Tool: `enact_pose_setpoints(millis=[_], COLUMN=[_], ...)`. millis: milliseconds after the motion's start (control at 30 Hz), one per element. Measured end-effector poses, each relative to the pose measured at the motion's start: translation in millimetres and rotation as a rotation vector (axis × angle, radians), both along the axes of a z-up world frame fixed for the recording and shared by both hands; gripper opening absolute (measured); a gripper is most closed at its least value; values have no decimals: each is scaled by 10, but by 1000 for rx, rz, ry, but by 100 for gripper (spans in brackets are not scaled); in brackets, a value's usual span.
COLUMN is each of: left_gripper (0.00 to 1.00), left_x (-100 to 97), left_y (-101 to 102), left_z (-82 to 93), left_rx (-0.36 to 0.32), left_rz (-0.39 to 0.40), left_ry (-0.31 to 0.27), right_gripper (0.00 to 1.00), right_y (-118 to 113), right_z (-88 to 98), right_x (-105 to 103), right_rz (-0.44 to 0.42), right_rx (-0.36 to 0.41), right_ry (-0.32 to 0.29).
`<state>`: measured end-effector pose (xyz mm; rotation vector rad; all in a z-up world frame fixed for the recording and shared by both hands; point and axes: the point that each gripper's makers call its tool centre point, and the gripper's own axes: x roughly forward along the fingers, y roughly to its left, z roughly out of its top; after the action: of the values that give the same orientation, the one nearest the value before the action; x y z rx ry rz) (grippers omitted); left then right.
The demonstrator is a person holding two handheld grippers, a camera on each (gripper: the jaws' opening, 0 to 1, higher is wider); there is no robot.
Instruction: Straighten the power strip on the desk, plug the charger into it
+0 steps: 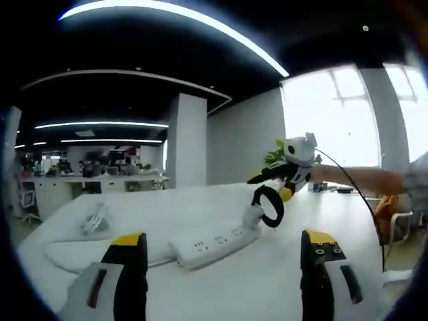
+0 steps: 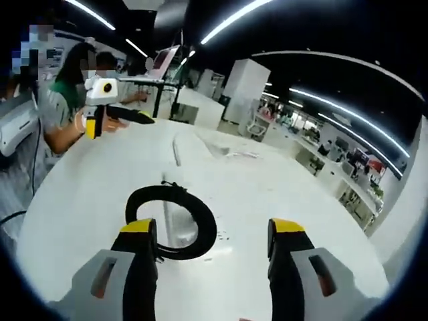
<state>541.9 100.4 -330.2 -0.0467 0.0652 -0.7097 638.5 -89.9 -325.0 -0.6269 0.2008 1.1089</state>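
- Left gripper view: the left gripper (image 1: pixel 227 267) stands with its jaws wide apart and nothing between them, low over the white desk (image 1: pixel 281 281).
- The white power strip (image 1: pixel 214 245) lies flat on the desk just beyond the jaws, in line with the gap between them and nearer the left jaw, touching neither.
- Its black coiled cable (image 1: pixel 270 206) loops at the strip's far right end.
- The right gripper (image 1: pixel 267 175) reaches in beyond that coil; whether it is parted or closed is not clear here.
- A small white charger (image 1: pixel 95 219) with its cord lies well apart, to the strip's left.
- Right gripper view: the right gripper (image 2: pixel 212 267) has its jaws spread, holding nothing.
- The coiled cable (image 2: pixel 175 224) lies between the jaws, against the left one.
- The left gripper (image 2: pixel 114 115) shows far beyond the coil.
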Motion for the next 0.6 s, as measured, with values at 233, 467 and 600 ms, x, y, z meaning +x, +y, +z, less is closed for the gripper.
enact_pose_setpoints(millis=[233, 467, 600], left_gripper=[97, 97, 97], left_x=[-2, -12, -11], left_y=[-7, -23, -21], left_z=[-5, -40, -41], left_rx=[4, 22, 20], left_rz=[1, -2, -1], left_ry=[1, 10, 12], right_gripper=[63, 62, 62], right_y=[65, 146, 170], right_z=[-39, -123, -173], right_x=[17, -16, -20], right_rz=[22, 53, 63], right_rx=[-54, -138, -208], right_ry=[21, 56, 62])
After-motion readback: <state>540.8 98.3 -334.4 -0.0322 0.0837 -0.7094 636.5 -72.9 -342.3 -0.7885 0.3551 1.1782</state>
